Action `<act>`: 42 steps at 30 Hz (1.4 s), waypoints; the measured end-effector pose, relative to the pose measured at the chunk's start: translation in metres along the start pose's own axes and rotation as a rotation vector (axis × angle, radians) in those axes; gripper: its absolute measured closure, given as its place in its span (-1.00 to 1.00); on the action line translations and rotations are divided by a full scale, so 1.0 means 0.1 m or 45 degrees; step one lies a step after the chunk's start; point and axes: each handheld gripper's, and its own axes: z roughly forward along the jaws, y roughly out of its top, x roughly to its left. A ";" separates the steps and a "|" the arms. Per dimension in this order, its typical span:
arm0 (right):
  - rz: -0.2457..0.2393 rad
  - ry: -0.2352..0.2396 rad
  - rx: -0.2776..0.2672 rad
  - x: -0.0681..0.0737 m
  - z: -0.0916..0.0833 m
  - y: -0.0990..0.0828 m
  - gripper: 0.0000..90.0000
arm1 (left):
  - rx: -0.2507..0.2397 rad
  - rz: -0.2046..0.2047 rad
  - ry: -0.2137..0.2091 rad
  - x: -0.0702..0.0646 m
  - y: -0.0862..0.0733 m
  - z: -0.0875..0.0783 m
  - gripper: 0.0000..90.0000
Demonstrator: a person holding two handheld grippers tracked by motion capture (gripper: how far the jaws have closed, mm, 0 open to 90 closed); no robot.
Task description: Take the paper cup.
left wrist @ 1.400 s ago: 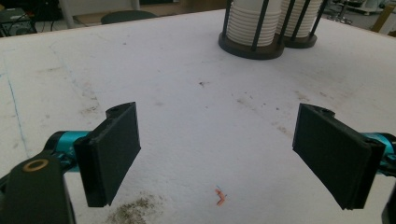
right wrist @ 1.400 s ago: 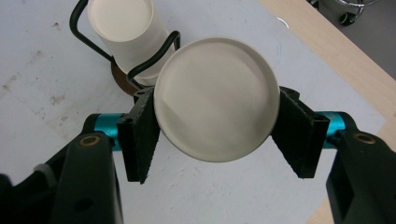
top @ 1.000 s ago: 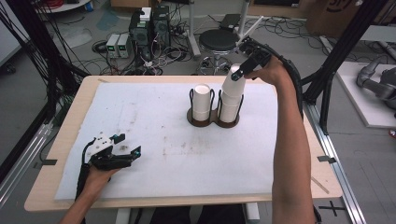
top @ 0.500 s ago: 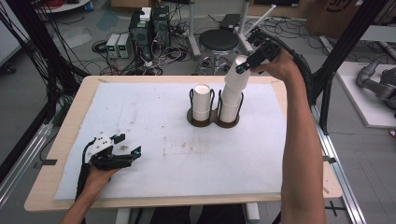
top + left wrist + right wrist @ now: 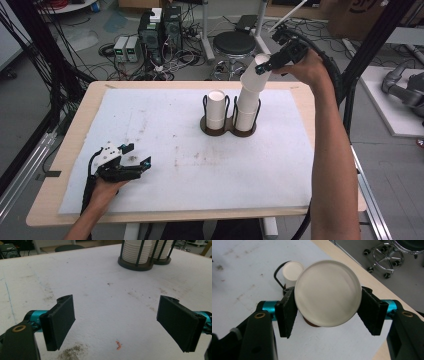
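High view: the right claw (image 5: pixel 272 62) grips the top cup (image 5: pixel 257 70), lifting it off the right-hand stack (image 5: pixel 246 112) in the holder (image 5: pixel 227 131) below; separation looks partly done. The left claw (image 5: pixel 134 156) rests open and empty.

Right gripper view: the cup (image 5: pixel 328 292), white and round-rimmed, sits clamped between both jaws.

Left gripper view: the holder (image 5: pixel 136 265) stands well ahead.

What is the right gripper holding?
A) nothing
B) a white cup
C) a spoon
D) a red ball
B: in the right gripper view the right gripper has its jaws pressed on both sides of a white cup, and in the high view the cup is raised above the stack in the holder.
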 end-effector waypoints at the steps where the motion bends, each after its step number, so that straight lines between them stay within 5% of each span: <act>1: -0.006 0.009 -0.007 0.01 -0.02 0.00 -0.18 | 0.000 0.003 0.001 0.00 0.00 0.00 -0.67; 9: -0.059 0.023 -0.081 0.12 -0.18 -0.05 -0.18 | 0.006 0.010 0.001 0.00 0.00 0.00 -0.67; 16: -0.123 0.092 -0.196 0.26 -0.30 -0.16 -0.18 | 0.005 0.009 0.004 0.00 0.00 0.00 -0.67; 34: -0.175 0.183 -0.361 0.46 -0.35 -0.46 -0.18 | 0.009 0.006 0.004 0.00 0.00 0.00 -0.67; 42: -0.184 0.289 -0.496 0.58 -0.30 -0.69 -0.18 | -0.009 -0.004 0.001 0.01 0.00 -0.02 -0.67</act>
